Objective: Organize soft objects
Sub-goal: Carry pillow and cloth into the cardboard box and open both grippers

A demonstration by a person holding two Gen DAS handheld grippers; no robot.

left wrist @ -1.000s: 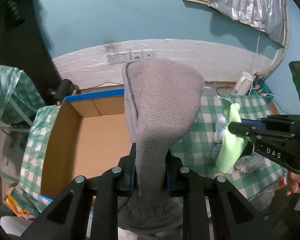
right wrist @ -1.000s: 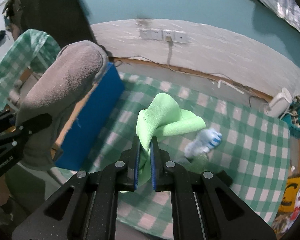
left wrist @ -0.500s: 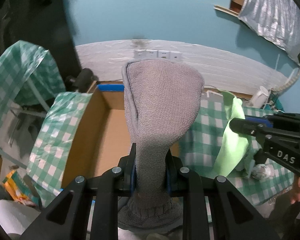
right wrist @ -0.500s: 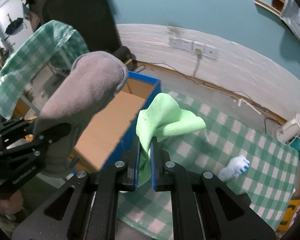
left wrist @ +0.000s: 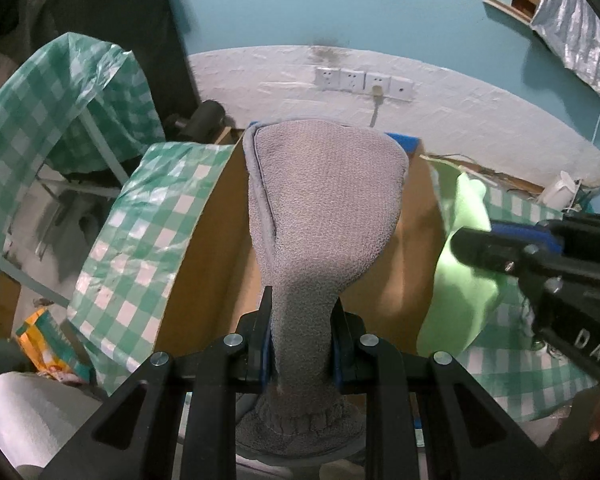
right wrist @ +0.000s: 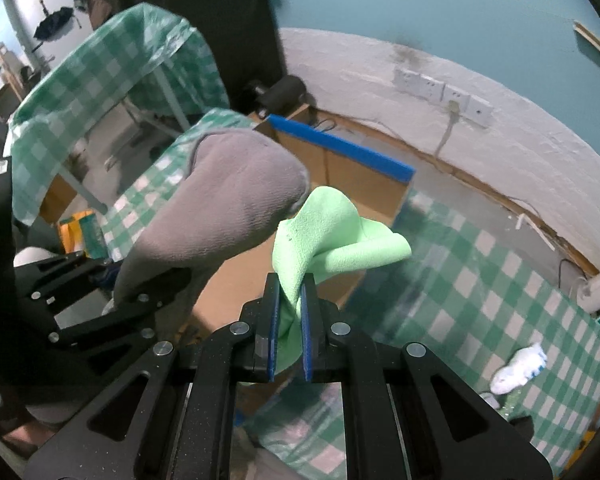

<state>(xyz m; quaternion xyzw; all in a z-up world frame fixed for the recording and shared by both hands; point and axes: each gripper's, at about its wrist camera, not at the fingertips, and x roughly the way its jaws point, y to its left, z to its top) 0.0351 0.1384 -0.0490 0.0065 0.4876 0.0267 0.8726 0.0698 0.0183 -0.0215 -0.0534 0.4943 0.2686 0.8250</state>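
My left gripper (left wrist: 300,312) is shut on a grey fuzzy sock (left wrist: 324,208), held upright over an open cardboard box (left wrist: 204,264) with a blue rim. The sock (right wrist: 220,208) and the box (right wrist: 340,148) also show in the right wrist view. My right gripper (right wrist: 290,284) is shut on a light green cloth (right wrist: 332,236), held above the box's right edge. The green cloth (left wrist: 464,264) and the right gripper (left wrist: 456,240) also show at the right of the left wrist view.
A green-checked tablecloth (right wrist: 500,280) covers the table right of the box. A small white-and-blue soft item (right wrist: 520,368) lies on it at the far right. A second checked-covered table (left wrist: 40,112) stands left. Wall sockets (left wrist: 364,82) sit behind.
Both grippers have swung left with their loads. The sock and the green cloth now hang over the cardboard box; the white-and-blue item has slid to the right edge of view.
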